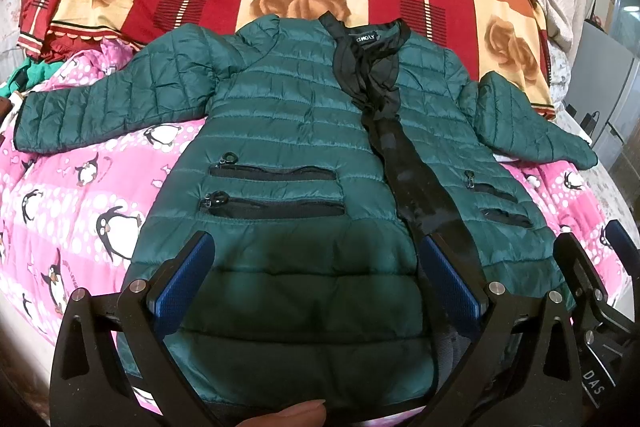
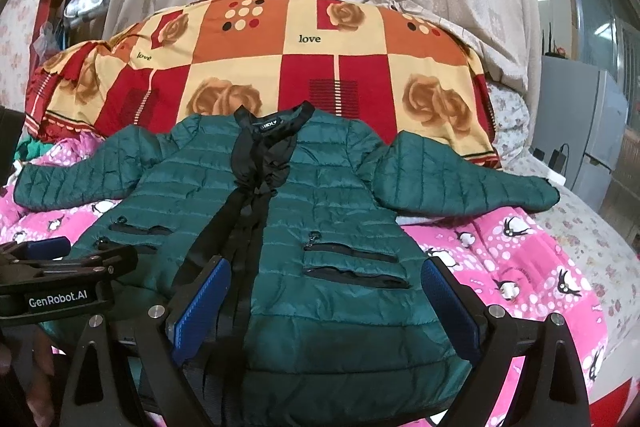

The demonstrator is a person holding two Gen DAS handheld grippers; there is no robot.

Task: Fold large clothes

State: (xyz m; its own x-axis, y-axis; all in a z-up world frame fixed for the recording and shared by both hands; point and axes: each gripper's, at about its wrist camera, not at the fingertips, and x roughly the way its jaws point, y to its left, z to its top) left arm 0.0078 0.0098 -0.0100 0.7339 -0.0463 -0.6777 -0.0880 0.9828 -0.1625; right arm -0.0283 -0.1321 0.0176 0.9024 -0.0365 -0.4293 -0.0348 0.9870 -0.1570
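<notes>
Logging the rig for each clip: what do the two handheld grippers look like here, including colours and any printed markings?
Both are matte black frames with angular struts and silver round bolt heads. Each finger carries a blue textured pad. The left gripper shows white lettering "GenRobot.AI" on its body in the right wrist view. The right gripper has partial white letters "DAS" on its body in the left wrist view. No cables or sleeves show.

glossy quilted jacket point(image 1: 280, 115), soft printed cotton quilt point(image 1: 80, 195), textured blue rubber pads point(image 1: 180, 283)

Green quilted jacket point(image 1: 280, 115) spread flat, front up, sleeves out.
</notes>
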